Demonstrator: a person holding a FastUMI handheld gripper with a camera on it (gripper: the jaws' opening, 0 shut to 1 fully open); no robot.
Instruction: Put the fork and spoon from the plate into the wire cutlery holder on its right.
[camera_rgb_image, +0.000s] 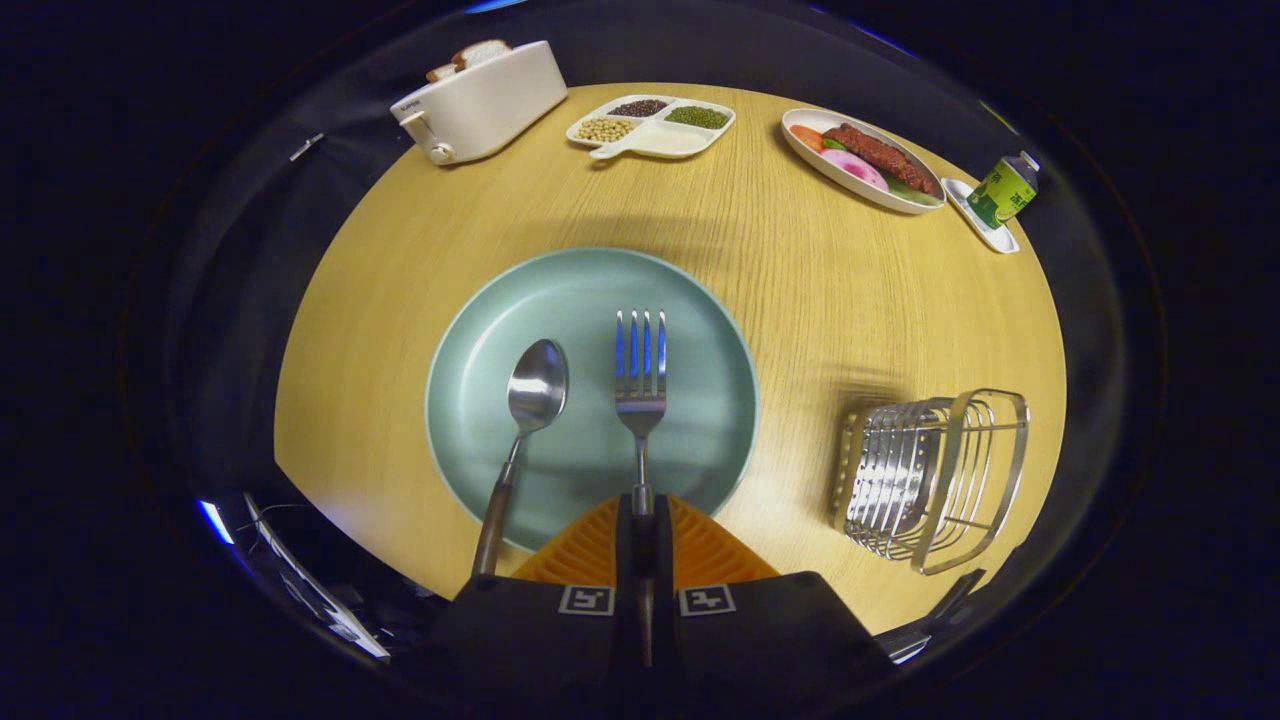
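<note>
Gripper (641, 505) pinching the fork (640, 375) by its handle, above the pale green plate (590, 290).

The fingers are closed narrow on the handle, tines pointing away. The spoon (527, 420) lies on the plate just left of the fork, its handle over the near rim. The wire cutlery holder (935, 475) stands to the right on the round, light wooden table (800, 270). Beyond sit a toaster (480, 100), a divided tray of beans (652, 125), a food dish (860, 158) and a bottle (1003, 190), with dark booth walls behind.
</note>
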